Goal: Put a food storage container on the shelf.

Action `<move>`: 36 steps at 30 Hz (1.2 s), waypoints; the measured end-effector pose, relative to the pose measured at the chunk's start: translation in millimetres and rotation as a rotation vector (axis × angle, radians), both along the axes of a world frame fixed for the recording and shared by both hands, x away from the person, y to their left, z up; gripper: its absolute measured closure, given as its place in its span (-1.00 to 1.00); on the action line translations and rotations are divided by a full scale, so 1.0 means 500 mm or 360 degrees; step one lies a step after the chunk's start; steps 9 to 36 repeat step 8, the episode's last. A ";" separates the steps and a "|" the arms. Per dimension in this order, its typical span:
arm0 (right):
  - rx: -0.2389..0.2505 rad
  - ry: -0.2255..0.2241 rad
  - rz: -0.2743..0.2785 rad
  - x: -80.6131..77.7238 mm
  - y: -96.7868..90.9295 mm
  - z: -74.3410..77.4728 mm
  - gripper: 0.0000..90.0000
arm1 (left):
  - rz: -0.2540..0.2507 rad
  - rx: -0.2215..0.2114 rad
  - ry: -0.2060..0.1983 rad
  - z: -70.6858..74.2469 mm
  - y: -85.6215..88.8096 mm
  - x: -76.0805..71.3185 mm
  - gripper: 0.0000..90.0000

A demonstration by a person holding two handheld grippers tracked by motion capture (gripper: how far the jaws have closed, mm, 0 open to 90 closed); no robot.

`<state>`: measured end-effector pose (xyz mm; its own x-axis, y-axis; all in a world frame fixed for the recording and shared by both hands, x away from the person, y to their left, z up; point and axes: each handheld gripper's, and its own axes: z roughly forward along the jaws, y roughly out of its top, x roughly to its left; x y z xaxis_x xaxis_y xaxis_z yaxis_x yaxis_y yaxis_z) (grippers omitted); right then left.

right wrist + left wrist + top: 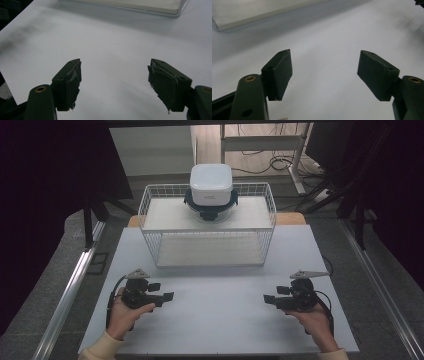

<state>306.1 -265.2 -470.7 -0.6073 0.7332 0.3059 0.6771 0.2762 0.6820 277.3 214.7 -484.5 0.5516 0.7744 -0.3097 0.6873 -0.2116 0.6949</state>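
Both grippers' fingers stand wide with nothing between them, the left gripper (168,296) and right gripper (269,299) low over the white counter (215,320), pointing toward each other. Well beyond them stands a white wire basket (207,227), with a white-lidded container (211,190) at its far rim.

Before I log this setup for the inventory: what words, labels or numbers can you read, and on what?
White appliance on the wire basket: a small dark mark on its front face, too small and blurred to read.
Both pairs of jaws and the table: no text.
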 end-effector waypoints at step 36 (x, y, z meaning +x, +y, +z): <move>-0.0002 -0.0064 -0.0021 0.000 -0.003 0.002 -0.57 | 0.0027 0.0024 -0.0017 -0.002 -0.001 0.002 -0.43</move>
